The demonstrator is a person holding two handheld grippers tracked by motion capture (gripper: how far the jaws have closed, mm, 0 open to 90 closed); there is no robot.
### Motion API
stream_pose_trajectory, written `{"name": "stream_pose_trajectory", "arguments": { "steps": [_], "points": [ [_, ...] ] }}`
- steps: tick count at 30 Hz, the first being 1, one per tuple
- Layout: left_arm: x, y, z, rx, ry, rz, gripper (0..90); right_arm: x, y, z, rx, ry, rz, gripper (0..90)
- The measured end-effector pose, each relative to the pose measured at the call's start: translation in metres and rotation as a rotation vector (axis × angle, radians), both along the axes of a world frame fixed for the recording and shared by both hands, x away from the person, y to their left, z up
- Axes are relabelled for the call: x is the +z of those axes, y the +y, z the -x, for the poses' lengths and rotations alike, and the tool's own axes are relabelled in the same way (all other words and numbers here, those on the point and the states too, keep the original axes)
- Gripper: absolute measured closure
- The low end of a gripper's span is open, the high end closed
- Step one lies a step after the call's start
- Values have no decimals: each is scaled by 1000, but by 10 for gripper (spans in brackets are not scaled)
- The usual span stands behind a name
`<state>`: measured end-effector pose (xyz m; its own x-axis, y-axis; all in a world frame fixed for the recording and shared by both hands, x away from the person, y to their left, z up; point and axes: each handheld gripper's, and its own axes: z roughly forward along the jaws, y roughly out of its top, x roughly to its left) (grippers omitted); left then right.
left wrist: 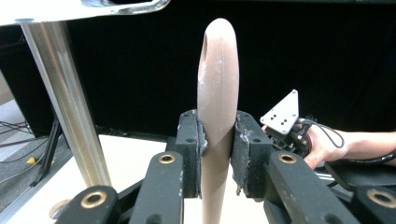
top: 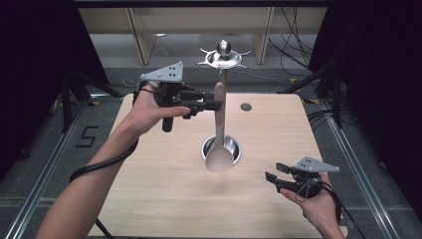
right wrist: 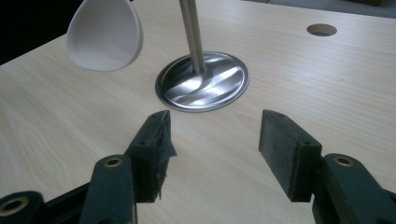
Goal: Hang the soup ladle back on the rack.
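Left tool [left wrist: 217, 154] (pads clamping) on spoon [left wrist: 217, 93] handle

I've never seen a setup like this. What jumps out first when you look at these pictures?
First, the pale spoon held upright in mid-air, bowl down, its handle clamped in the left gripper above the middle of the table. Right behind it a metal stand rises from a round base, its hooked top level with the spoon's handle end. Near the table's front right edge, the right gripper is open and holds nothing.
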<state>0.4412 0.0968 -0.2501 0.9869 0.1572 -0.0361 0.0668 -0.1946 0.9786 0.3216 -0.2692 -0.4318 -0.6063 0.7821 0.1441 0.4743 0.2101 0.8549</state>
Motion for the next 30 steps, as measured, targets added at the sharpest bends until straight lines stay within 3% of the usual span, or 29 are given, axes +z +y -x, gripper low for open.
{"name": "stream_pose_trajectory", "arguments": {
  "steps": [6, 7, 8, 9, 10, 11, 13, 21, 30],
  "points": [
    [7, 0, -2, -2, 15, -16, 733, -1, 0, 0, 2, 0, 7, 443],
    [8, -1, -3, -4, 4, -11, 732, -1, 0, -1, 1, 1, 5, 444],
    [8, -1, -2, 0, 26, -16, 733, 0, 0, 0, 2, 6, 3, 443],
    [9, -1, -5, -5, 2, -11, 733, 0, 0, 0, 2, 6, 4, 443],
    [9, -1, -5, -5, 2, -11, 733, 0, 0, 0, 2, 6, 4, 443],
    [10, -1, -4, 3, 31, -16, 733, 0, 0, 0, 1, 6, 5, 443],
    [13, -2, -9, -3, 12, -1, 732, -1, 0, 0, 2, 2, 7, 443],
    [17, -5, -13, -1, 19, 1, 733, 0, 0, 0, 2, 10, 11, 442],
    [15, -3, -18, 0, 47, 17, 732, -1, 0, 0, 3, 11, 17, 442]
  ]
}}
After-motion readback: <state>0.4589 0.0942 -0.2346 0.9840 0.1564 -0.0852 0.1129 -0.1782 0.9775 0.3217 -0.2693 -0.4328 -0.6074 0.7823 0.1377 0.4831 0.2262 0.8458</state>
